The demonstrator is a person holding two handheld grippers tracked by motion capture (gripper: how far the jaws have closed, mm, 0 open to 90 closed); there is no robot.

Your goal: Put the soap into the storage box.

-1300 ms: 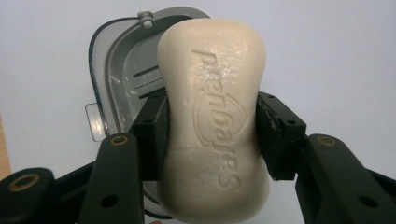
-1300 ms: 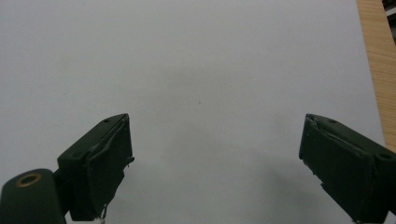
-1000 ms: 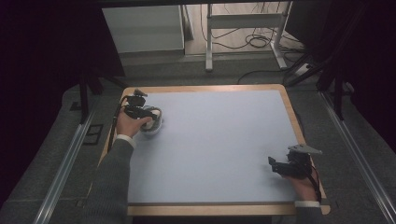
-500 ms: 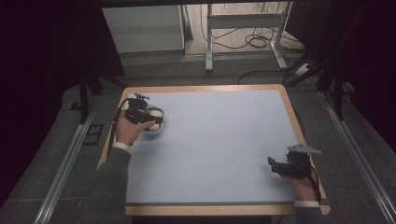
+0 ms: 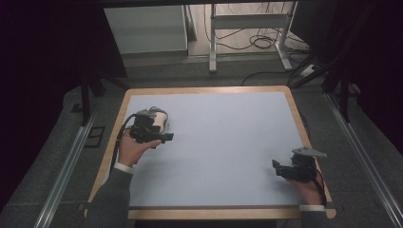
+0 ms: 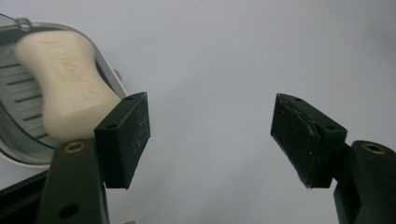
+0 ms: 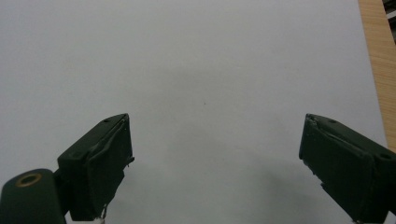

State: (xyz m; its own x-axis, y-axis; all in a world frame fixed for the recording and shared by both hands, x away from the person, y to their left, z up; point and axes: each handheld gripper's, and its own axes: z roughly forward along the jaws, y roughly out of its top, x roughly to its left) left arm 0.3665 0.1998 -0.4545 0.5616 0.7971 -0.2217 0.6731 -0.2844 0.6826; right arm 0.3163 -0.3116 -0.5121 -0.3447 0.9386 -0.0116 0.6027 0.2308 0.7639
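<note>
A cream bar of soap lies in a grey ribbed soap dish on the pale blue table mat. In the high view the dish sits near the mat's left edge. My left gripper hovers just in front of it, held in a hand. In the left gripper view the left gripper is open with bare mat between the jaws, and the soap is just beyond the left jaw. My right gripper rests near the mat's front right corner. It is open over bare mat.
The mat covers a table with a wooden rim, which also runs along the right of the right gripper view as a wooden strip. Behind the table are a metal frame and floor cables.
The left gripper has drawn back from over the soap dish towards the person and a little right. The right gripper has stayed put.
</note>
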